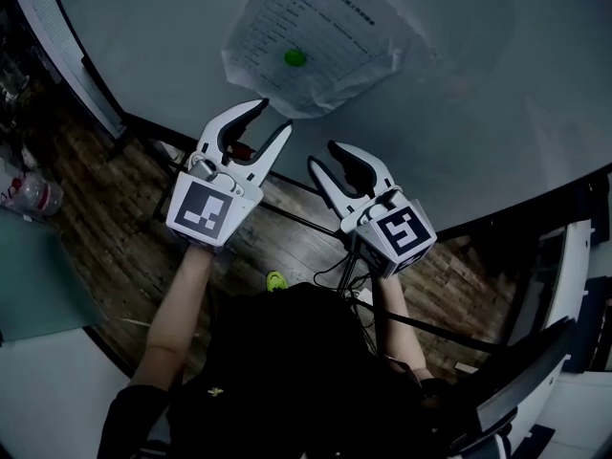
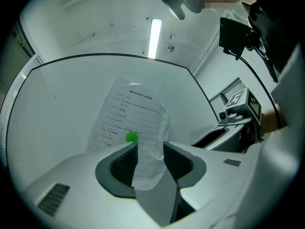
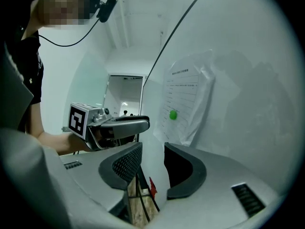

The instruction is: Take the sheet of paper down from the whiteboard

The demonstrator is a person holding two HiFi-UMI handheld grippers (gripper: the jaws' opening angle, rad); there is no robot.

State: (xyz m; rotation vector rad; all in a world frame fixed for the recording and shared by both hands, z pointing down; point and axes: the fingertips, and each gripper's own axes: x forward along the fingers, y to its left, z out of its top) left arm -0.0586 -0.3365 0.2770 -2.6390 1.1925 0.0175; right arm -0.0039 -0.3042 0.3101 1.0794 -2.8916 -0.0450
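Whiteboard (image 1: 459, 84) fills the upper frame, with wooden floor (image 1: 124, 247) below it. One wrinkled sheet of paper (image 1: 316, 27) hangs at upper centre, pinned by one green magnet (image 1: 295, 58). Two grippers sit mid-frame: the left gripper (image 1: 272, 118) just under the sheet, the right gripper (image 1: 323, 156) beside it. Both have their jaws apart, grasping nothing.

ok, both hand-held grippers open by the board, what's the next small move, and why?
Probably ease the left hand-held gripper forward until its open jaws straddle the lower edge of the sheet of paper, then close. In its own view that loose, crumpled edge already lines up between the jaws, nothing is gripped, and one green magnet seems to be all that pins the sheet to the whiteboard.
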